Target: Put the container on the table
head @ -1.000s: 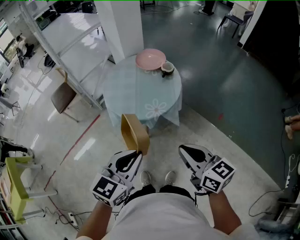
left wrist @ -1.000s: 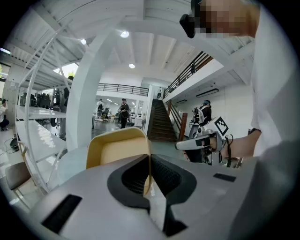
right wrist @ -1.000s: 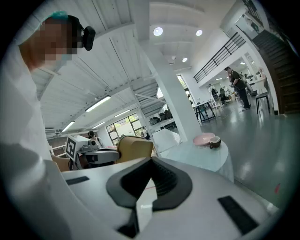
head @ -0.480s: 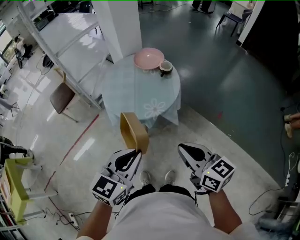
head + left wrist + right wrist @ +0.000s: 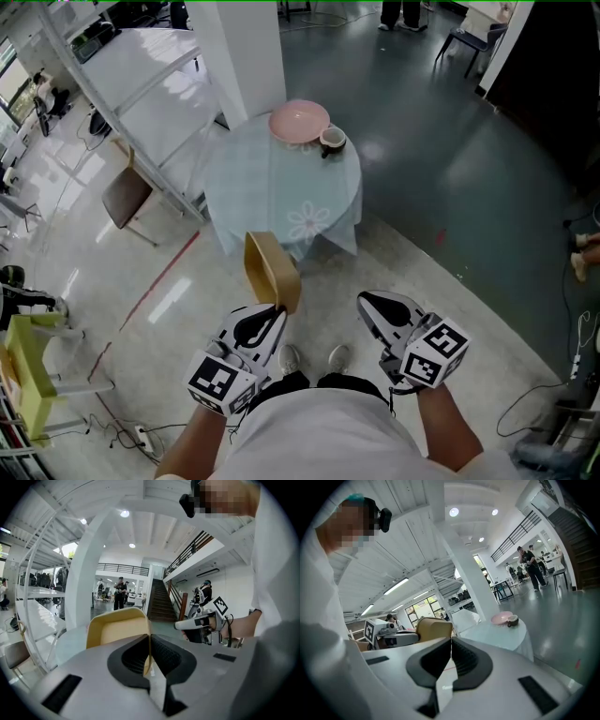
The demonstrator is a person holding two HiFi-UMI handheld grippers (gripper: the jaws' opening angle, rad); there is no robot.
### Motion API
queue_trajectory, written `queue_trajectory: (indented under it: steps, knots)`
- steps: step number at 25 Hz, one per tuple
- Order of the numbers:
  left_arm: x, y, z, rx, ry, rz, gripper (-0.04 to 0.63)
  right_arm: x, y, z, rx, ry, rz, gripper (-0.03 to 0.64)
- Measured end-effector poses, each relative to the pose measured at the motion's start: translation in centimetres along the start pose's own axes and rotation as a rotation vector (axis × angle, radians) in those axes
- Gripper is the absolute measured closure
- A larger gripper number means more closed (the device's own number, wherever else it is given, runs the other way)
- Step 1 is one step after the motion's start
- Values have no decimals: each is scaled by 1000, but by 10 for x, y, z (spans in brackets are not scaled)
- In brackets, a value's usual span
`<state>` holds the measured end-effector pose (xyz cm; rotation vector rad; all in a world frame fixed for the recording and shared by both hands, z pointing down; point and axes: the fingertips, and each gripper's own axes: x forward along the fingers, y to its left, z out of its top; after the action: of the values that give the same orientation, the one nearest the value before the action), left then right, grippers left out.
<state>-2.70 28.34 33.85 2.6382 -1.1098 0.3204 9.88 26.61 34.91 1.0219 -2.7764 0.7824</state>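
Tan and tipped on edge, the container (image 5: 272, 270) is hanging above the pale floor (image 5: 187, 281), short of the round counter (image 5: 262, 178), with its thin wall being pinched between the nearly closed jaws of the left claw (image 5: 274, 311). Beyond it, the counter, draped in a light blue cloth, is carrying a pink plate (image 5: 299, 120) and a cup (image 5: 332, 141) just beside each other at its far edge. Alongside, the right claw (image 5: 451, 641) is hovering with its jaws pressed together, gripping nothing.
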Motion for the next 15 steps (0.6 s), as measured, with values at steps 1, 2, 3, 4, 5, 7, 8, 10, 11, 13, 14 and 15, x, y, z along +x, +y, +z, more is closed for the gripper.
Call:
queue_trajectory:
  steps: [1,2,3,4,5,7,8,10,11,13,14,15]
  knots:
    - [1,-3,0,1,0,1,561,-2,-1,-1,3,-1,0,594]
    - [3,-6,-1,1,-1,3,561,-5,-3,-2,5,-1,1,594]
    - [4,-8,-1,1,-2,5,561,-7,-4,-3,5,0,4,594]
    - [6,-11,-1,1,-2,7,560,-10,-6,-3,5,0,7,594]
    - [7,-13,-2,1,-2,10,561,-12,-7,-4,8,1,8,594]
    - [8,-18,-1,1,0,15,561,-17,-9,-5,16,3,8,594]
    - [7,-21,-1,1,1,18,561,-21,-9,-5,19,4,11,594]
    - [8,-28,-2,1,1,24,561,-26,-10,-7,20,4,18,594]
    - [9,-31,-3,2,1,27,561,-29,-11,-7,19,4,22,594]
    - [12,-37,-3,4,-2,32,561,-34,-15,-8,17,4,31,594]
    - [13,-40,-3,5,-3,35,560,-36,-16,-8,18,5,34,594]
    - [15,-42,-3,7,-3,39,560,-38,-17,-8,18,5,38,594]
